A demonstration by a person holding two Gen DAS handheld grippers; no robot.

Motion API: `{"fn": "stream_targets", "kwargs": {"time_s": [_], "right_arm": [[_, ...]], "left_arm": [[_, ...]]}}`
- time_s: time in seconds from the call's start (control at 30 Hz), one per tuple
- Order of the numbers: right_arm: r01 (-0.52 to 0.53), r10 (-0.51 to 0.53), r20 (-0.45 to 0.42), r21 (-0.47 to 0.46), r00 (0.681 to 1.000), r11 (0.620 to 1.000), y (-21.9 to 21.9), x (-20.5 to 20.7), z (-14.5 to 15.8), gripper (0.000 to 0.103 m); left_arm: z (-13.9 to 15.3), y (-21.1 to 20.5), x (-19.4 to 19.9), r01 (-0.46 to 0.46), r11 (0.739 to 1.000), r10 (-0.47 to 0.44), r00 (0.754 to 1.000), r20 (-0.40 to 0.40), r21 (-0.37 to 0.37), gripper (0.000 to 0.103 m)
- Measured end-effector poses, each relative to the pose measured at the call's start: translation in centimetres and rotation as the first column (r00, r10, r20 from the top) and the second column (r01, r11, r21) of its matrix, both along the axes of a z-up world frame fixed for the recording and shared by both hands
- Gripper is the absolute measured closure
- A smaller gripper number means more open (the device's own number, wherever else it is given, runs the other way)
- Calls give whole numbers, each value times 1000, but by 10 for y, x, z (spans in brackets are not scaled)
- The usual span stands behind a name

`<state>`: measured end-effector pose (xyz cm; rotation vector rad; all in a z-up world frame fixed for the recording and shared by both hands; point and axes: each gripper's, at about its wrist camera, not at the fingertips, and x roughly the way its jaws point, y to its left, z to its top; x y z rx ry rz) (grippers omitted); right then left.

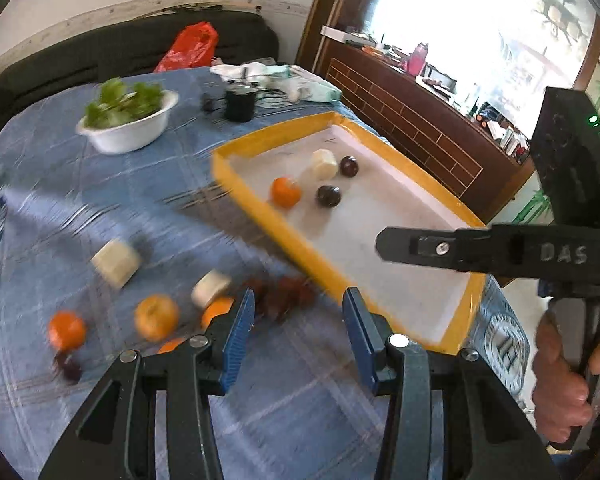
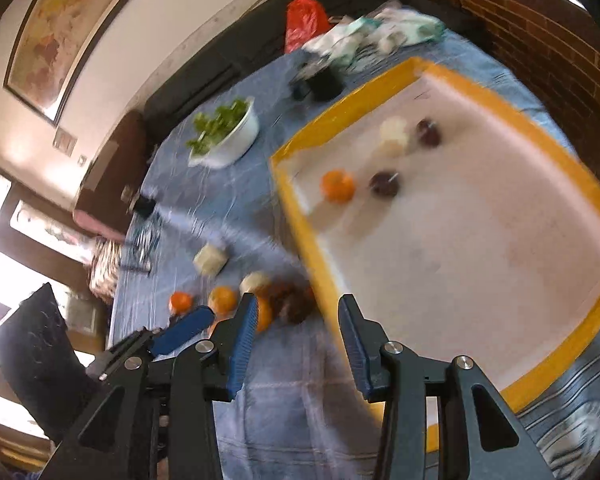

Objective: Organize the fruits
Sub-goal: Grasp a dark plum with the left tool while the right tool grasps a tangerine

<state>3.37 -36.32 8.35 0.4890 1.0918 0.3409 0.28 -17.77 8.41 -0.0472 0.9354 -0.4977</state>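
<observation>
A yellow-rimmed white tray (image 1: 256, 204) (image 2: 300, 216) lies on the blue tablecloth. It holds an orange (image 1: 285, 191) (image 2: 337, 185), a pale fruit chunk (image 1: 324, 163) (image 2: 394, 130) and two dark plums (image 1: 328, 196) (image 2: 384, 183). Loose on the cloth lie oranges (image 1: 66, 330) (image 2: 181, 302), a yellow apple (image 1: 157, 316), pale chunks (image 1: 116, 262) (image 2: 210, 260), a dark plum (image 1: 68, 366) and a reddish spiky cluster (image 1: 286, 298) (image 2: 290, 302). My left gripper (image 1: 298, 312) is open and empty, just short of the cluster. My right gripper (image 2: 298, 316) is open and empty over the tray's near edge.
A white bowl of greens (image 1: 130, 118) (image 2: 228, 132), a black cup (image 1: 240, 102), crumpled cloth (image 1: 284, 80) and a red bag (image 1: 190, 46) are at the table's far side. A brown cabinet (image 1: 420, 120) stands right of the table. The right gripper's body (image 1: 500, 248) reaches over the tray.
</observation>
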Motion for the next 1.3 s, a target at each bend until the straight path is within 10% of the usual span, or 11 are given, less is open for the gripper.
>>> {"fn": "stream_targets", "kwargs": {"time_s": [0.33,0.67,1.3], "right_arm": [[-231,220,-79,-156,972,961,91,-36,-38,58],[-251,234,-101,-206,967,946,107,-43,-48,57],[-261,261,-28,-213,965,942,103,-46,-28,57]], "left_arm": [[-30,91,-47,-134,991,135,990,-39,24,58],[-46,169,-31,-320,947,321,943,-84,26,58],[-74,158,11,-280,958,284,956,-69,59,75]]}}
